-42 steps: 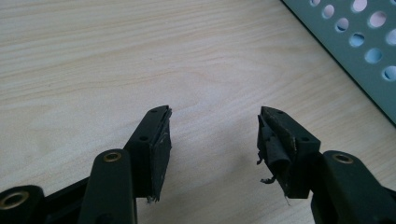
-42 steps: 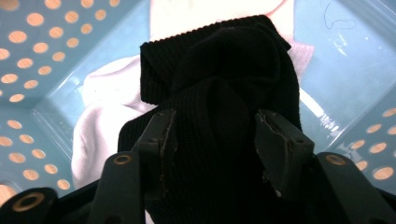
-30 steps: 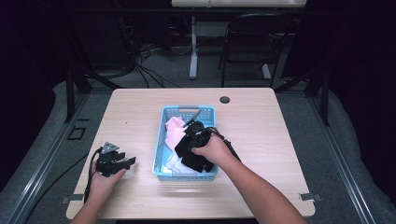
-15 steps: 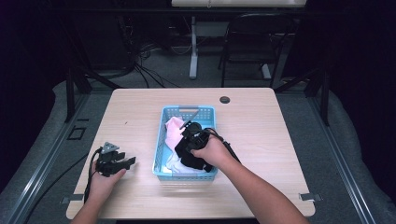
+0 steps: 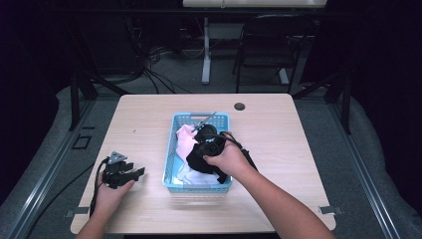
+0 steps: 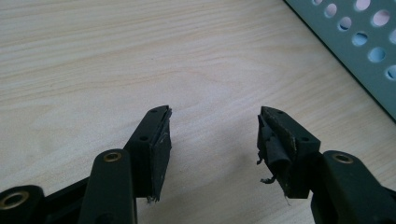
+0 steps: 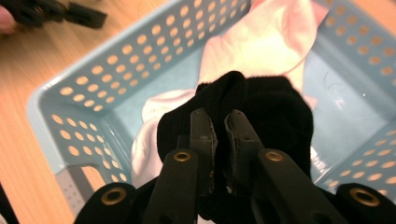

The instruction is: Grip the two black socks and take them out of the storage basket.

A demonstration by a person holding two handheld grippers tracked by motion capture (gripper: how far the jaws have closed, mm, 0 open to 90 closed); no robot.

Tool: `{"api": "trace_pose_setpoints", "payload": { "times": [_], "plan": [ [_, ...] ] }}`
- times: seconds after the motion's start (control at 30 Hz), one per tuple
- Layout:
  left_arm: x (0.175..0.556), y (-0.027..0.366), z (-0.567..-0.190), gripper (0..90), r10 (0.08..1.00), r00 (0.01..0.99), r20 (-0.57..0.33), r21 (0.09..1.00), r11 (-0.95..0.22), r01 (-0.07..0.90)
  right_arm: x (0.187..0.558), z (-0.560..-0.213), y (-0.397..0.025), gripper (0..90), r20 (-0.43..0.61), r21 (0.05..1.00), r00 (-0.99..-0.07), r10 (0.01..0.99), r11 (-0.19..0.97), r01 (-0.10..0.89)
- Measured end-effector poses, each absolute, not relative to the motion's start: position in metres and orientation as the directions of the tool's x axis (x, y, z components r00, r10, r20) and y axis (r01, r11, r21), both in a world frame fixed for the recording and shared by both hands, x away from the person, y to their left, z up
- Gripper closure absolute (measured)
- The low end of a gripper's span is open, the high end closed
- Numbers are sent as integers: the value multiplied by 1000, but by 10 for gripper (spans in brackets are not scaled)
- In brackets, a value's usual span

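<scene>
My right hand-held gripper (image 7: 218,122) pinches the black sock (image 7: 261,107) over the blue basket (image 7: 60,100): soft, light, limp, best held at this bunched fold. My left hand-held gripper (image 6: 212,140) rests spread on the desk (image 6: 93,56).

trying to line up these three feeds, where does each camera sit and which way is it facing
High view: above the person's side, looking forward and down on the table; both forearms enter from below.
Left gripper view: rides the left gripper, looking along its open jaws at bare tabletop beside the blue basket.
Right gripper view: rides the right gripper, looking down into the basket; its jaws pinch a black sock.
Shared: the basket appears in all three; the right gripper view also catches the left gripper farther off.
</scene>
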State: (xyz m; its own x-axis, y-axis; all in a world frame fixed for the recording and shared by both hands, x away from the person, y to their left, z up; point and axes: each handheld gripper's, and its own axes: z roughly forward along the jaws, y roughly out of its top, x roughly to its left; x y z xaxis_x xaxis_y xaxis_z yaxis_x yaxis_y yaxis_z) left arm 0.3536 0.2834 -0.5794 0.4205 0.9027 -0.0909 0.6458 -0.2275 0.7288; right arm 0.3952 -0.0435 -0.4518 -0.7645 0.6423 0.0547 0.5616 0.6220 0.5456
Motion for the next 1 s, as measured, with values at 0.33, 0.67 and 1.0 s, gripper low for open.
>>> {"api": "trace_pose_setpoints", "payload": {
  "times": [0.33, 0.67, 1.0],
  "plan": [
    [354, 284, -579, 446, 904, 417, -91, 725, -227, 650, 390, -415, -50, 830, 11, 593, -774, 633, 619, 515],
    [353, 285, -579, 444, 906, 414, -92, 728, -222, 648, 385, -401, -74, 829, -2, 617, -757, 653, 597, 513],
    [354, 284, -580, 445, 907, 412, -91, 727, -222, 650, 385, -391, -118, 829, -8, 640, -700, 714, 541, 545]
  ]
}}
